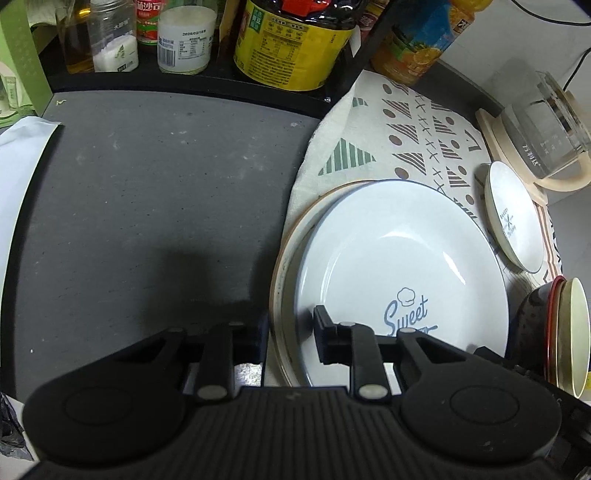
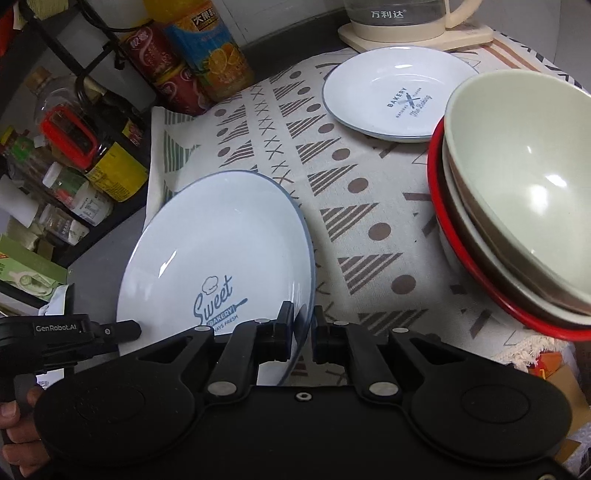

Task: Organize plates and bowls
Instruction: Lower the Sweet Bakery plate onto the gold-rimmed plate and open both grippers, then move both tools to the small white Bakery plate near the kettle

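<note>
A large white "Sweet" plate (image 1: 399, 251) (image 2: 221, 240) lies offset on a tan-rimmed plate (image 1: 286, 280) on the patterned cloth (image 1: 369, 147). My left gripper (image 1: 291, 338) straddles both rims at the near left, one finger outside the tan edge and one on the white plate's face, pressed on them. The right gripper (image 2: 301, 332) is shut on the white plate's near right rim. A small "Bakery" plate (image 2: 391, 96) (image 1: 513, 221) rests farther back. Nested bowls (image 2: 517, 184) (image 1: 565, 332), pale ones inside a red-rimmed one, stand at the right.
A glass kettle (image 2: 399, 22) on its cream base stands behind the small plate. Bottles and jars (image 1: 288, 48) fill a black rack along the back. Bare grey counter (image 1: 147, 203) stretches left of the cloth. A hand (image 2: 14, 424) holds the left tool.
</note>
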Demonstrator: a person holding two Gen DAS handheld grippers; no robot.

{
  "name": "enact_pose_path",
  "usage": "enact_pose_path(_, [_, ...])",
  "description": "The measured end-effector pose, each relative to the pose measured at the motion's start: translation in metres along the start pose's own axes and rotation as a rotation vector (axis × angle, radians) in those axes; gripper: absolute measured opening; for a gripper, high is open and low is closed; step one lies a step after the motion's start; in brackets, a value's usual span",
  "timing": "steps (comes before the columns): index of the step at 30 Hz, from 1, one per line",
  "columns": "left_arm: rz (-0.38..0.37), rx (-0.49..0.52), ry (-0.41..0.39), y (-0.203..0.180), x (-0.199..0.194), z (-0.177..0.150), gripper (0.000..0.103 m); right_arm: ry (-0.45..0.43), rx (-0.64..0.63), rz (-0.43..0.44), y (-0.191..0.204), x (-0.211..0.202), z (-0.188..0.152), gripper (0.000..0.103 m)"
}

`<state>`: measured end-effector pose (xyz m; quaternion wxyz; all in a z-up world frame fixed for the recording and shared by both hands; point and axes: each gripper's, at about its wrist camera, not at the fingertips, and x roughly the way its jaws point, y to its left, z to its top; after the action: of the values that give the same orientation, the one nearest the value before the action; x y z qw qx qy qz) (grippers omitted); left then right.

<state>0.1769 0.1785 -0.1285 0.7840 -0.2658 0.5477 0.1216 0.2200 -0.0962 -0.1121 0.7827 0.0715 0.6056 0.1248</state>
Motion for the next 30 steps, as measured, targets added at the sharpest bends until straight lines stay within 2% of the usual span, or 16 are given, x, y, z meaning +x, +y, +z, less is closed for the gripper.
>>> enact_pose_path(4, [-0.017,-0.021,-0.013,0.006,0.000,0.000,0.016,0.014,-0.006,-0.003,0.003,0.004,-0.002,0.010])
enact_pose_path(7, [-0.033,-0.038,-0.023,0.010,-0.001,0.000,0.015,0.024,-0.006,0.000,0.005,0.010,-0.004,0.012])
enact_pose_path(13, [-0.024,-0.029,-0.031,0.011,-0.006,0.003,0.013,0.028,-0.060,-0.048,0.016,0.015,0.001,0.016])
enact_pose_path(14, [-0.016,-0.015,-0.031,0.010,-0.008,0.005,0.013,0.023,-0.069,-0.055,0.017,0.014,0.002,0.021])
enact_pose_path(16, [0.005,0.011,-0.042,0.007,-0.013,0.009,0.014,-0.002,-0.085,-0.063,0.019,0.008,0.005,0.022])
enact_pose_path(21, [-0.008,0.026,-0.055,0.001,-0.024,0.022,0.018,-0.048,-0.069,-0.037,0.018,-0.005,0.017,0.048])
enact_pose_path(23, [-0.014,0.043,-0.062,-0.005,-0.028,0.027,0.024,-0.066,-0.062,-0.036,0.018,-0.009,0.023,0.050])
enact_pose_path(25, [-0.014,0.062,-0.076,-0.010,-0.032,0.031,0.038,-0.078,-0.054,-0.031,0.019,-0.012,0.028,0.056])
enact_pose_path(26, [-0.009,0.071,-0.082,-0.013,-0.034,0.033,0.043,-0.088,-0.054,-0.035,0.020,-0.014,0.030,0.061])
enact_pose_path(28, [0.003,0.083,-0.099,-0.017,-0.037,0.037,0.059,-0.114,-0.060,-0.050,0.022,-0.017,0.033,0.069])
enact_pose_path(30, [-0.007,0.090,-0.122,-0.019,-0.040,0.040,0.067,-0.139,-0.068,-0.064,0.026,-0.020,0.037,0.078])
